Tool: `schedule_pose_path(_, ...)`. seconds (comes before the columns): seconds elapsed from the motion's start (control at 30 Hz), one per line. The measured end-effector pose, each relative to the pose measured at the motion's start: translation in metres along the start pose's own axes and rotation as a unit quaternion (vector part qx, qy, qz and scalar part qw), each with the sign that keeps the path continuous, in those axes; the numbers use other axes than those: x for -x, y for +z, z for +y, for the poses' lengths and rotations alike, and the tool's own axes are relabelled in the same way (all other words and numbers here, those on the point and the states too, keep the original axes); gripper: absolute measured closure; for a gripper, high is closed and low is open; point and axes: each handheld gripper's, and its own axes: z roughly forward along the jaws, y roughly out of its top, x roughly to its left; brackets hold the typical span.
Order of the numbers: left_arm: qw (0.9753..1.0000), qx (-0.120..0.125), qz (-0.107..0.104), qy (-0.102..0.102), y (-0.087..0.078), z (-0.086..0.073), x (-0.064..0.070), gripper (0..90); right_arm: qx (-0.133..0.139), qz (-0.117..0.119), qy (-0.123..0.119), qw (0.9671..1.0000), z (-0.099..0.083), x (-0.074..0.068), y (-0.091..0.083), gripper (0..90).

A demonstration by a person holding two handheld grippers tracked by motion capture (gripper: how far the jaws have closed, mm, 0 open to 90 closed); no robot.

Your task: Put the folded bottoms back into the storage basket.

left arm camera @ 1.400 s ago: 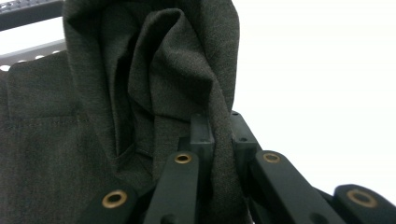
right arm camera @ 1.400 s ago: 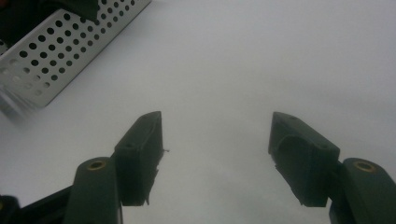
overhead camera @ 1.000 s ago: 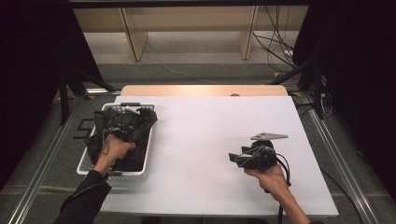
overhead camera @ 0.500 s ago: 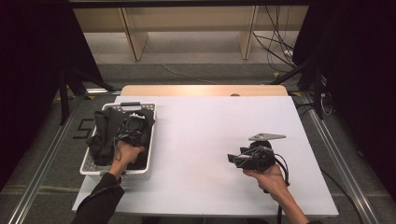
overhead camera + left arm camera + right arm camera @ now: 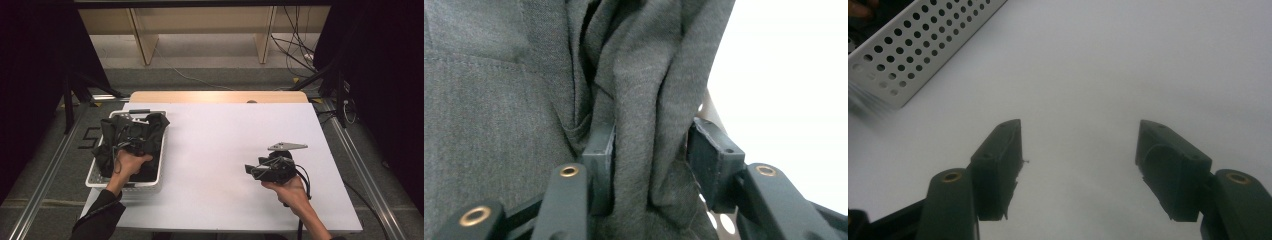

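A dark grey cloth [image 5: 150, 131] lies heaped in a white perforated basket [image 5: 98, 179] at the table's left. My left gripper [image 5: 131, 145] is down in the heap. In the left gripper view its two jaws press on a bunched fold of the cloth [image 5: 651, 100], which packs the gap at the left gripper [image 5: 651, 142]. My right gripper [image 5: 248, 170] hovers low over the white table top [image 5: 220, 140] on the right, pointing left. In its own view the right gripper [image 5: 1080, 137] stands open with nothing between the jaws, and the basket [image 5: 913, 50] shows at top left.
A wooden strip [image 5: 215, 96] runs along the table's far edge. Metal rails [image 5: 45, 185] flank the table on both sides. Cables [image 5: 295, 40] lie on the floor beyond, near wooden shelf legs [image 5: 142, 40].
My left hand has shifted slightly right and nearer within the basket, and the cloth heap has changed shape with it. The right gripper has stayed almost still.
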Motion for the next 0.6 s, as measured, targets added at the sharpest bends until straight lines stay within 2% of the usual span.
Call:
schedule_pose_path(0.27,0.9996,0.021,-0.017,0.006,-0.024,0.001,0.0,54.7,0.003,-0.001,0.002,1.0,0.0,0.001,-0.002,36.2)
schedule_pose_path(0.37,0.9989,0.038,-0.027,-0.001,-0.034,0.002,-0.002,54.2,0.005,-0.001,0.0,1.0,0.001,0.0,-0.003,36.2)
schedule_pose_path(0.43,0.9989,0.039,-0.026,0.005,-0.036,0.002,-0.001,55.1,0.006,-0.001,0.0,1.0,0.001,0.0,-0.003,36.2)
schedule_pose_path(0.6,0.9988,0.03,-0.032,0.021,-0.033,-0.001,0.003,66.6,0.006,-0.001,-0.001,1.0,0.001,0.0,-0.003,36.2)
